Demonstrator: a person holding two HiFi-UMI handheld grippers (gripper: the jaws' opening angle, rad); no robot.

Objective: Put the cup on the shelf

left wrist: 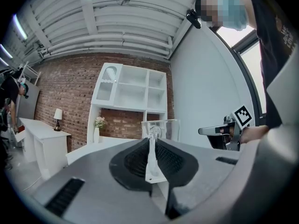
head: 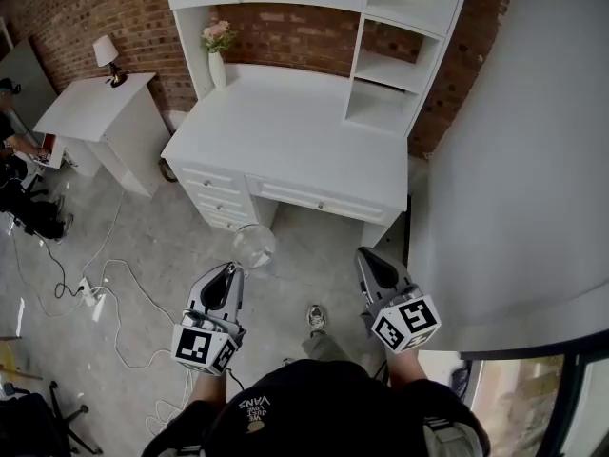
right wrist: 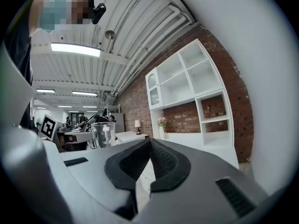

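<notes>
A clear glass cup (head: 253, 246) hangs over the floor in front of the white desk (head: 295, 136). My left gripper (head: 235, 267) is shut on the cup's wall. In the left gripper view the glass (left wrist: 161, 129) is pinched between the dark pads (left wrist: 140, 160). My right gripper (head: 364, 255) is held level beside it, a little to the right, shut with nothing between its jaws (right wrist: 150, 143); the cup (right wrist: 103, 134) shows at its left. The white shelf unit (head: 385, 74) stands on the desk against the brick wall.
A vase of flowers (head: 217, 50) stands at the desk's back left. A white side table (head: 95, 108) with a lamp (head: 107, 57) is further left. Cables (head: 105, 293) lie on the floor. A white wall (head: 514, 160) is close at my right.
</notes>
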